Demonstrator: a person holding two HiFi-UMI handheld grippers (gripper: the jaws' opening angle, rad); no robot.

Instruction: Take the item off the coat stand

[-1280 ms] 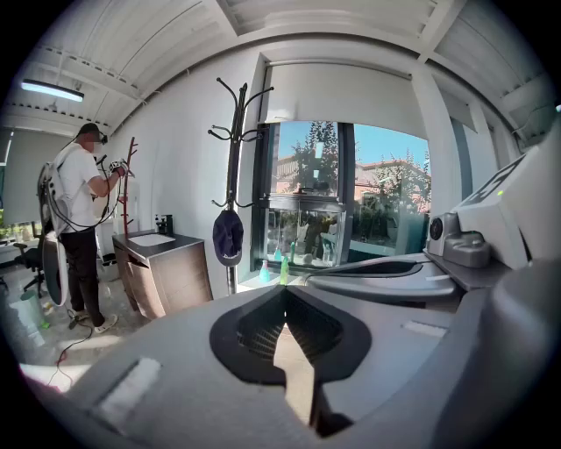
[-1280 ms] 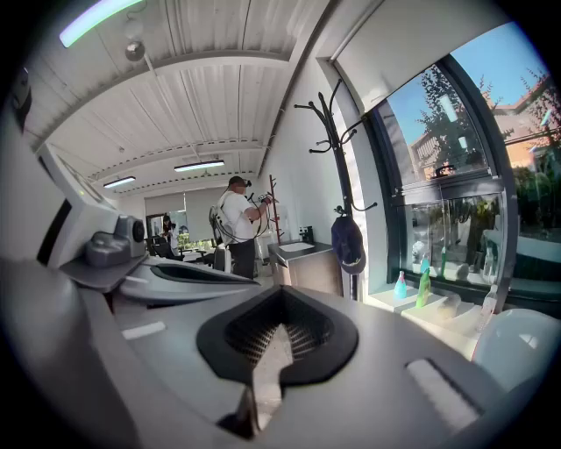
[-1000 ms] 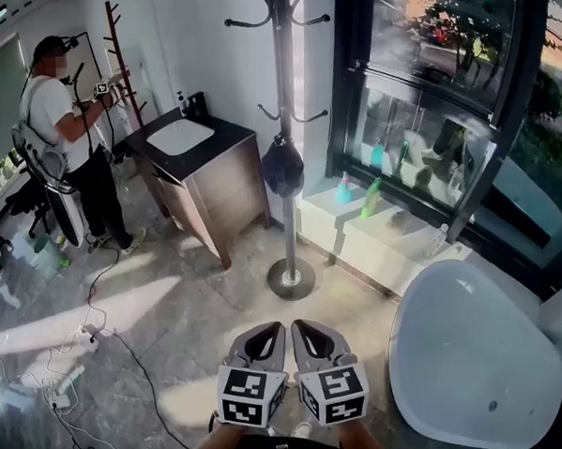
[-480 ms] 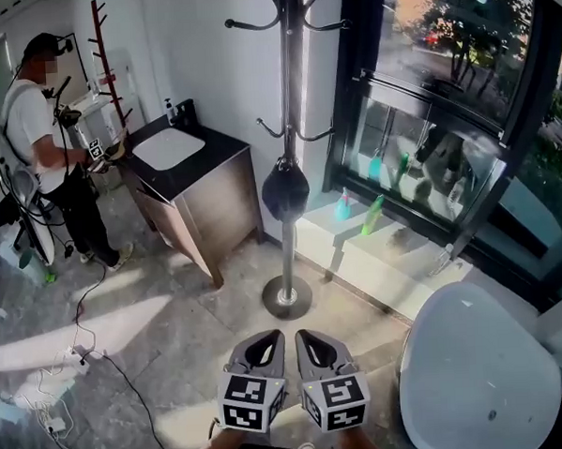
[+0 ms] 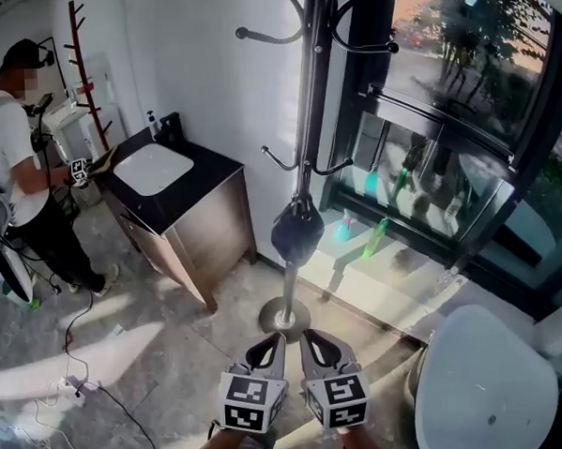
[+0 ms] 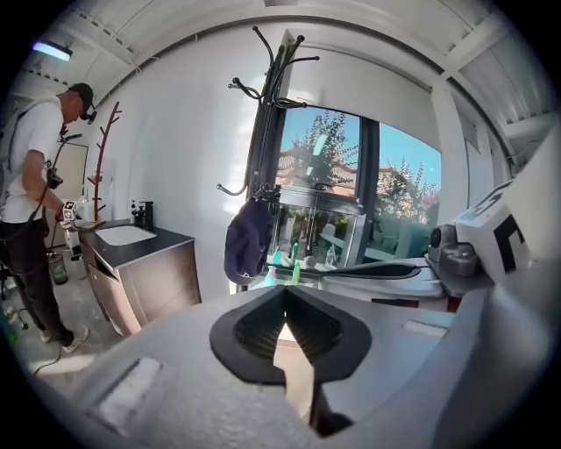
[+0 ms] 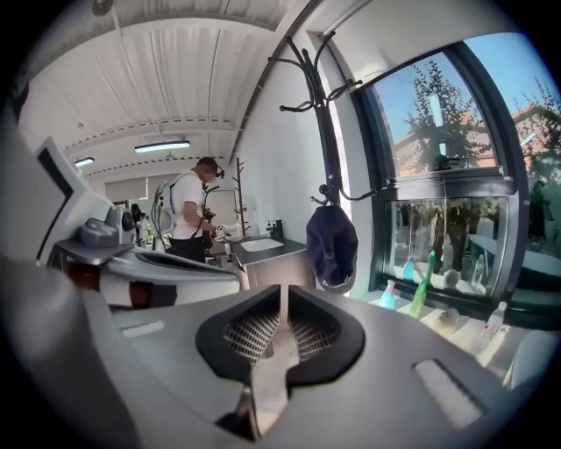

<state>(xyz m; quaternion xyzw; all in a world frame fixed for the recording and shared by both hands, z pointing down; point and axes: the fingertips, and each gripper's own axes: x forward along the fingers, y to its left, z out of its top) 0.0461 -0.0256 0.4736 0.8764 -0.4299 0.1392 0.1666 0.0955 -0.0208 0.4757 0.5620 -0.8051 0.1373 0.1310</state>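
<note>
Right claw (image 5: 308, 336) is opening, its jaws showing only a slim gap with nothing between them. I am holding the left claw (image 5: 276, 340) clenched on itself, also empty. Both claws are riding side by side, low and close to my body.

Target location: the cap (image 5: 297, 232) is hanging on a lower hook of the stand (image 5: 306, 124), resting against the pole. From the claws it is lying at 12 o'clock, higher up and well apart from both. In the left gripper view it is sitting at 11 o'clock of the jaws, and in the right gripper view at 1 o'clock, so it is falling between the two lines of aim.

Axis: the cap is hanging with its long axis vertical, parallel to the pole.

Nearer claw: I am judging the right one marginally better lined up.

Count: two claws, one cap, one dark stand, and one red stand (image 5: 83, 65) at 10 o'clock, bearing nothing I can make out.
</note>
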